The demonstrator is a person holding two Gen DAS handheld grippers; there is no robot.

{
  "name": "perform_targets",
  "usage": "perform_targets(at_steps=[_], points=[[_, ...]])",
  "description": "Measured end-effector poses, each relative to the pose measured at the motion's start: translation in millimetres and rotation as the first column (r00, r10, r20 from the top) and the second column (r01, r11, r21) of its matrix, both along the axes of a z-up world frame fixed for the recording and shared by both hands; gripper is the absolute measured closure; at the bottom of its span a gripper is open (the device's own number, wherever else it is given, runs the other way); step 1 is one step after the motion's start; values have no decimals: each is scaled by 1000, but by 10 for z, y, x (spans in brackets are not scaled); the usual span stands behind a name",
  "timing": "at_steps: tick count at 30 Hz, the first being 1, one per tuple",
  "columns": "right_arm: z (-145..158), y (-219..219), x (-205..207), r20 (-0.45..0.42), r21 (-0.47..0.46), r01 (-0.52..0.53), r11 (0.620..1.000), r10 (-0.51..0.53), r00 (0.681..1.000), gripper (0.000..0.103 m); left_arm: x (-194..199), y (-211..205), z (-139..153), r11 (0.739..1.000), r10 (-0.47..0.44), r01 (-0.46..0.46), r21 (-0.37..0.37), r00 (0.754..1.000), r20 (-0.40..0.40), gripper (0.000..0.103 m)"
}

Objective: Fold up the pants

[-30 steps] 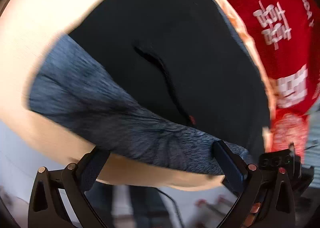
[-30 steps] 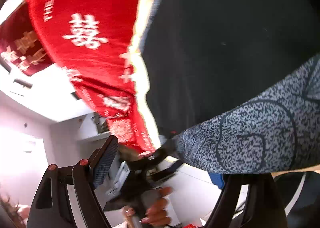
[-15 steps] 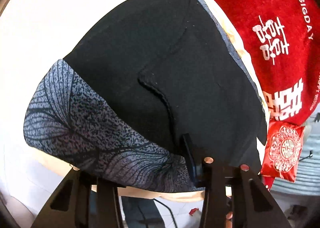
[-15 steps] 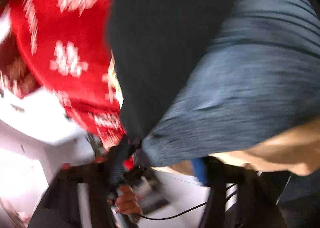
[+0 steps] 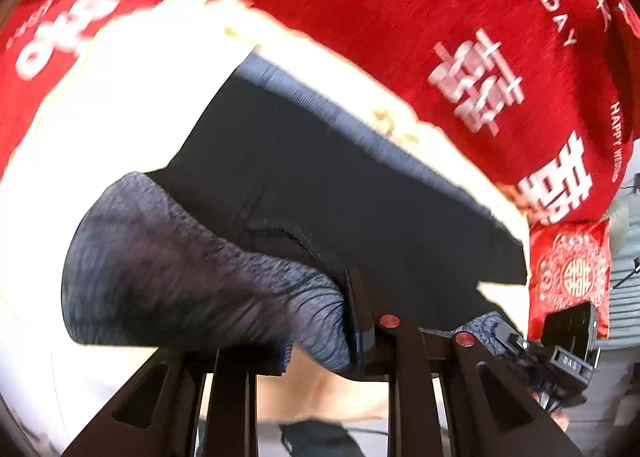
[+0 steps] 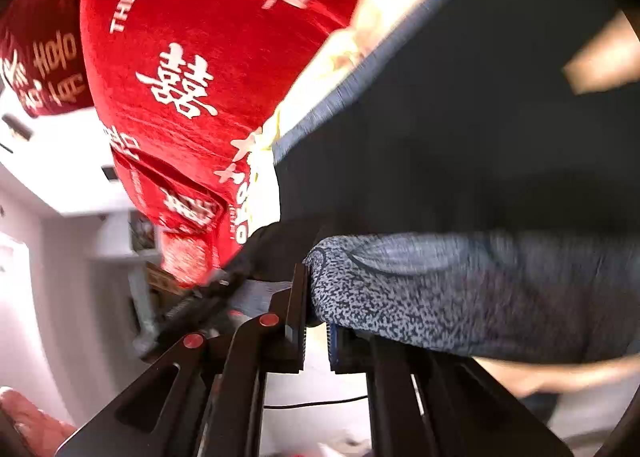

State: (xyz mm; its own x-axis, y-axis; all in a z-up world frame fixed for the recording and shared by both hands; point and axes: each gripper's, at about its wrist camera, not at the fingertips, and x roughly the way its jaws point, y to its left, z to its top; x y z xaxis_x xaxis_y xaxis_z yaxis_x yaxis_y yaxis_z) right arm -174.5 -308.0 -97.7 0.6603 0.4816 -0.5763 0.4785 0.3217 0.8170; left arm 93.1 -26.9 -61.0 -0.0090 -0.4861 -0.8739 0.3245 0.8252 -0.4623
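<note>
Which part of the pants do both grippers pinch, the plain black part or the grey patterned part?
The grey patterned edge: both the left gripper and the right gripper pinch it. The plain black part lies flat beyond.

Motion blur smears the red blanket's [image 5: 400, 17] white lettering, the pants [image 6: 480, 289] run off the right edge, and bunched patterned fabric hides the left gripper's [image 5: 320, 341] far finger

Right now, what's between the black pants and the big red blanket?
In the left wrist view, a strip of cream bedsheet shows between the black pants and the red blanket. The right wrist view shows that strip too.
</note>
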Motion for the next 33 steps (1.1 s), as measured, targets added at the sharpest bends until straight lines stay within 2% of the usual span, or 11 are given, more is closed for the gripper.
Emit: perform_targets(at_steps=[7,12,15,16,17,19,21,23,25,30,33], points=[[-427,-844,1066,-115,-14,-87,996,85,990,91,823,-770,-261,998,21,-27,56,994,107,76],[-1026,-1154,1482,-216,-7,-106,994,102,971,91,1193,-1124,-768,976,26,-60,208,986,165,35],[-1139,-1196,1570,-250,14,-101,995,101,963,88,1288,-1109,-878,971,58,-89,224,988,142,29],[-1089,-1178,1553,-238,19,-106,994,107,965,75,1282,-1142,-858,970,64,-94,222,988,139,29],[-1008,-1148,1529,-224,18,-115,993,116,968,43,1273,-1108,-812,970,67,-98,223,988,142,29],[-766,-1067,1458,-183,-8,-142,990,138,973,21,1220,-1039,-672,968,60,-97,229,985,162,29],[-527,-948,1398,-161,-70,-182,981,169,972,21,1139,-1020,-555,961,28,-79,266,981,192,23],[-385,-806,1374,-145,-130,-233,964,214,966,51,1015,-1063,-506,956,-12,-51,288,977,212,16],[-406,-667,1499,-184,-193,-310,931,276,943,66,919,-1174,-560,951,-75,9,309,976,204,16],[-753,-596,1952,-264,-361,-399,843,318,911,69,977,-1533,-942,929,-89,0,371,971,224,16],[-1030,-777,2039,-279,-295,-345,891,264,923,69,1087,-1680,-1147,913,-70,-36,406,968,243,16]])
